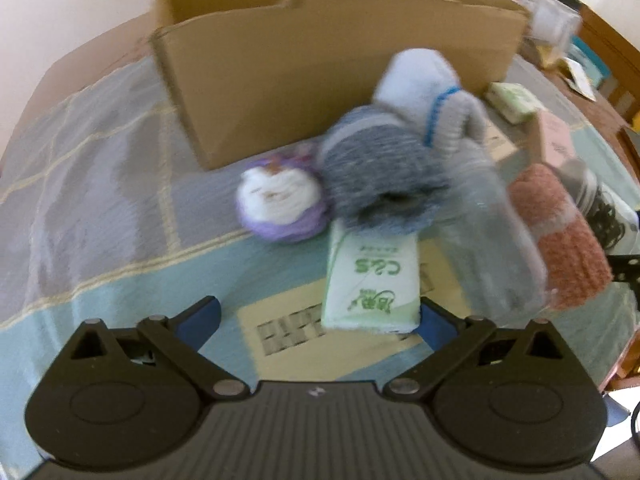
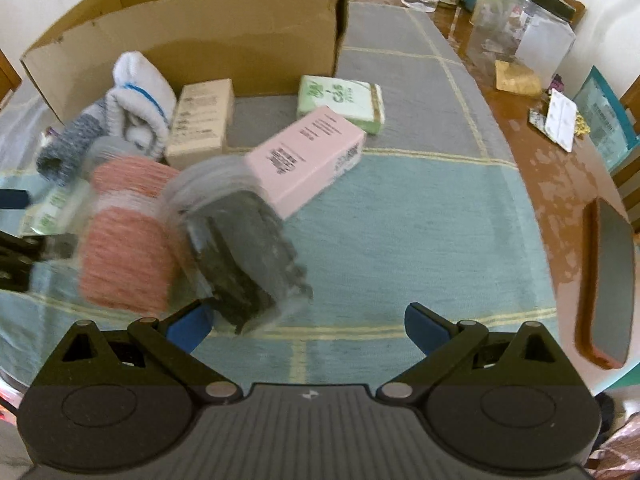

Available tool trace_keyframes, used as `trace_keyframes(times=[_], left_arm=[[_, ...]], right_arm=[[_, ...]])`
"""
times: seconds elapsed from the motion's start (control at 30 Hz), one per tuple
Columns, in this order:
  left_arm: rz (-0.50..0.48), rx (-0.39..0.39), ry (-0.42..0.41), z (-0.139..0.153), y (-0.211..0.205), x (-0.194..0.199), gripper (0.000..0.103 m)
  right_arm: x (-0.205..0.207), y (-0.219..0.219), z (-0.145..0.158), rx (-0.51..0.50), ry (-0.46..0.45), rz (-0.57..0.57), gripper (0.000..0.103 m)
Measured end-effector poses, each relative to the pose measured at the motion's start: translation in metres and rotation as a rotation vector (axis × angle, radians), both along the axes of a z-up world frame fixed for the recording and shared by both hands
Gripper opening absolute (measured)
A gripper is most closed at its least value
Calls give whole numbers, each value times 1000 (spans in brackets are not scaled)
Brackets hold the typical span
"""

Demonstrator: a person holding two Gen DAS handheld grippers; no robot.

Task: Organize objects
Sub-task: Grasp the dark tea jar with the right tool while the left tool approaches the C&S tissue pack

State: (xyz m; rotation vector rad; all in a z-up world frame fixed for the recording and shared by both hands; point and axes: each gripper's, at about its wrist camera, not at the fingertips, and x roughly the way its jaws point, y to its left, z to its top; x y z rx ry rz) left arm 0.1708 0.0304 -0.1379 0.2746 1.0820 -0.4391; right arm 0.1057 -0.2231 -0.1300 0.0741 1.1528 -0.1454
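The cardboard box (image 2: 192,28) stands open-topped at the far side of the checked tablecloth (image 2: 400,220), and everything else lies in front of it. Against its front wall rests a white and grey sock bundle (image 2: 136,96), with a beige carton (image 2: 202,118) touching the wall beside it. A green tissue pack (image 2: 340,102) lies just off the box's right front corner, and a pink carton (image 2: 308,156) lies tilted nearer the camera. Further from the box are a pink knitted roll (image 2: 124,240) and a dark grey bundle (image 2: 244,248), side by side. A purple and white ball (image 1: 280,204) sits near the box's front wall, beside a second tissue pack (image 1: 372,280). The left gripper (image 1: 320,316) and right gripper (image 2: 308,324) both stand wide apart, holding nothing.
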Motion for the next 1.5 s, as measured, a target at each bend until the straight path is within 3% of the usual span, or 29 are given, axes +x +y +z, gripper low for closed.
trace_keyframes(times=[0.37,0.47,0.63,0.8,0.93,1.13,1.5], left_arm=[[128,27,-14,2,37,13,102],[142,93,-31,3,35,12,102],[80,-3,22,19,37,3,102],[59,-61,0,24,24,7,102],[74,-78,-15,13,9,11,102],[106,-58,-8,-1,13,21,102],[113,-3,-22,-4,39,16,102]], right_arm=[[3,-35,-5,-29,19,-49,103],[3,-40,-2,-47,25,-59,103],[-3,-40,18,-39,-5,-38,103],[5,-30,46,58,-101,-6,103],[28,-13,51,112,-137,17,103],[44,10,37,52,-114,41,103],[18,-10,18,42,-17,-21,103]])
